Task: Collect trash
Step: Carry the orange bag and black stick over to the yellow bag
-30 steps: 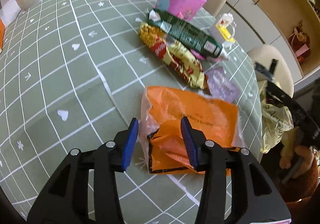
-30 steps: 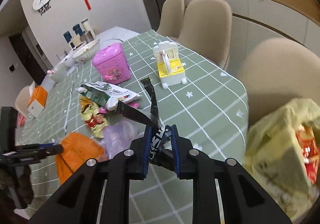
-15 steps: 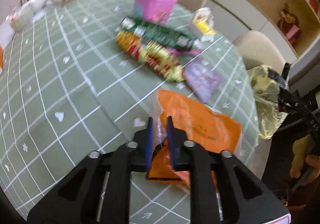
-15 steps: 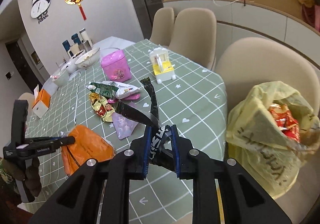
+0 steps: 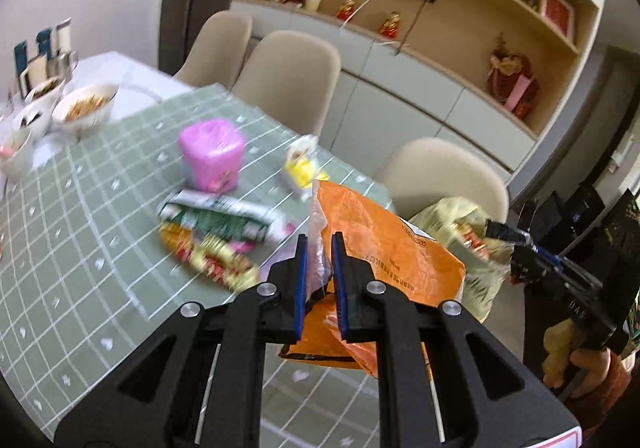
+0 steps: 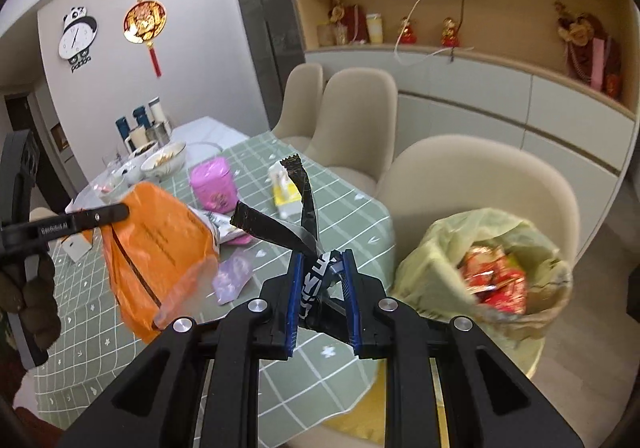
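left gripper (image 5: 319, 284) clenched on orange bag (image 5: 384, 248) lifted off table, right gripper (image 6: 322, 288) clamping black wrapper (image 6: 280, 224) beside trash bag (image 6: 492, 268)

Non-task stuff you've got in view
Pink tin (image 5: 211, 155) & yellow-white toy (image 6: 285, 191) on table; food bowls (image 5: 85, 112) at far end; panda clock (image 6: 77, 38) on wall

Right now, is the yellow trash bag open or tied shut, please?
Open: the yellow trash bag gapes upward beside the table, red wrappers visible inside.

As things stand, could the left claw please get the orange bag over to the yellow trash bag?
Probably yes. The left claw is shut on the orange bag, lifted off the table, and the yellow trash bag gapes open beside the table edge with nothing between.
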Demonstrator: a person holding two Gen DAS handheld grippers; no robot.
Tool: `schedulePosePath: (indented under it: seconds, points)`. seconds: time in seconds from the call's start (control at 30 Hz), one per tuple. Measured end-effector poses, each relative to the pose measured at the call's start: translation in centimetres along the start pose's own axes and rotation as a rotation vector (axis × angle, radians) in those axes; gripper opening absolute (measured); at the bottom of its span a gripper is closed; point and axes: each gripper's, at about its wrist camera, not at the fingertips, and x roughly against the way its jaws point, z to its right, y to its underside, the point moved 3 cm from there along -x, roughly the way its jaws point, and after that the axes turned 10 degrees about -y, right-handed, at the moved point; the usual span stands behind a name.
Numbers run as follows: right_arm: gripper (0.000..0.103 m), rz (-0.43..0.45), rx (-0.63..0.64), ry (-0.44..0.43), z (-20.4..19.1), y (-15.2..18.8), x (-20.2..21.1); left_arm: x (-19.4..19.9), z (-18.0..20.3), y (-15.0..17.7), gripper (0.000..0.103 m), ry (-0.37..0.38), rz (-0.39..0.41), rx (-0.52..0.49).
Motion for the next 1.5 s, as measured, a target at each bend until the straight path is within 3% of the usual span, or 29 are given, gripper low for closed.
schedulePosePath:
  seconds: [0.33, 0.63, 0.9, 1.13, 1.4, 1.5]
  points:
    - [0.020, 0.117, -0.004, 0.112, 6.5, -2.5, 6.9, 0.8, 11.3, -5.5, 0.011, 0.125, 0.151, -0.114]
    - [0.020, 0.192, -0.046, 0.230, 14.4, -1.9, 11.7, -3.1, 20.1, -6.6, 0.011, 0.211, 0.165, -0.152]
    - [0.020, 0.216, -0.109, 0.267, 20.2, -0.8, 12.5, -9.2, 25.4, -6.7, 0.011, 0.160, 0.144, -0.208]
    - [0.020, 0.230, -0.159, 0.276, 24.1, -1.0, 12.1, -13.0, 27.8, -6.5, 0.012, 0.125, 0.106, -0.244]
    - [0.020, 0.206, -0.215, 0.267, 26.7, 0.0, 10.8, -16.1, 31.4, -5.1, 0.012, 0.036, 0.144, -0.404]
    - [0.020, 0.189, -0.234, 0.265, 27.7, 0.6, 10.2, -17.7, 32.9, -3.4, 0.012, 0.022, 0.120, -0.481]
